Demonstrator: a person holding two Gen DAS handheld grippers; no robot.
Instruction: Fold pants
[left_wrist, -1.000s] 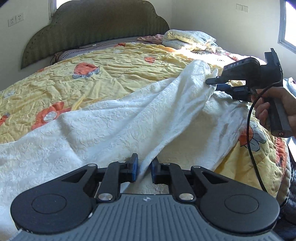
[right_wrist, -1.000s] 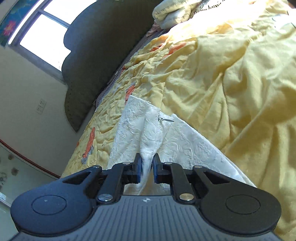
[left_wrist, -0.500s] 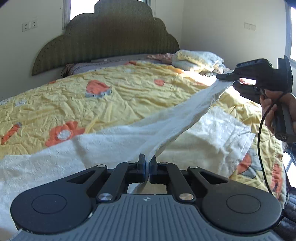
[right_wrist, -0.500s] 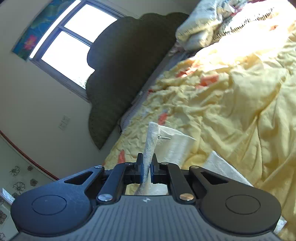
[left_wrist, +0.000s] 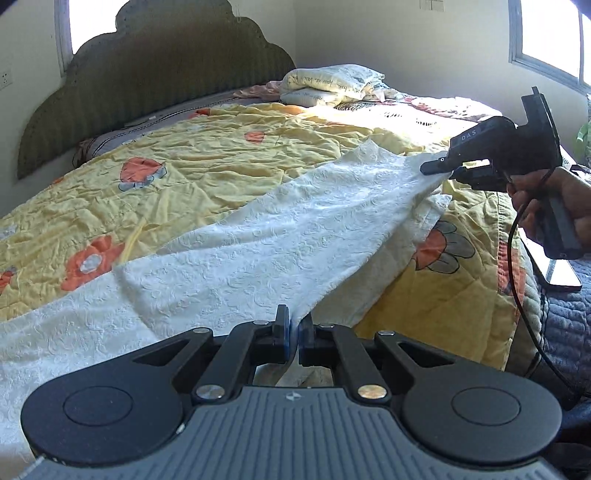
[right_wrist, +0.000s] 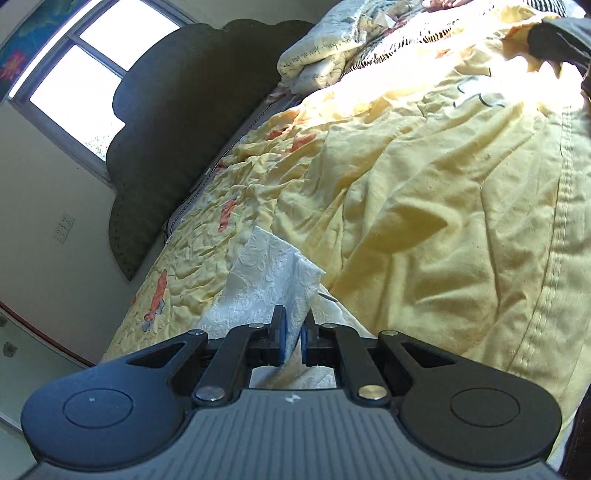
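Note:
White textured pants (left_wrist: 280, 243) lie across a yellow flowered quilt (left_wrist: 192, 166) on a bed. My left gripper (left_wrist: 294, 326) is shut on the near edge of the cloth, lifting it off the quilt. In the left wrist view, my right gripper (left_wrist: 441, 170), held in a hand (left_wrist: 561, 199), pinches the far corner of the same fold, and the cloth stretches between the two. In the right wrist view the right gripper (right_wrist: 293, 328) is shut on a raised flap of the white pants (right_wrist: 266, 291). Another layer of the pants stays flat on the quilt underneath.
A dark padded headboard (left_wrist: 155, 74) and stacked pillows (left_wrist: 332, 86) stand at the head of the bed. A phone (left_wrist: 557, 273) lies on a grey blanket (left_wrist: 565, 321) at the bed's right edge. A black cable (left_wrist: 517, 266) hangs from the right gripper. Windows are on both walls.
Both grippers closed on the white cloth and lifted it. The upper layer now stretches taut between them, and the right gripper has carried its corner sideways over the quilt.

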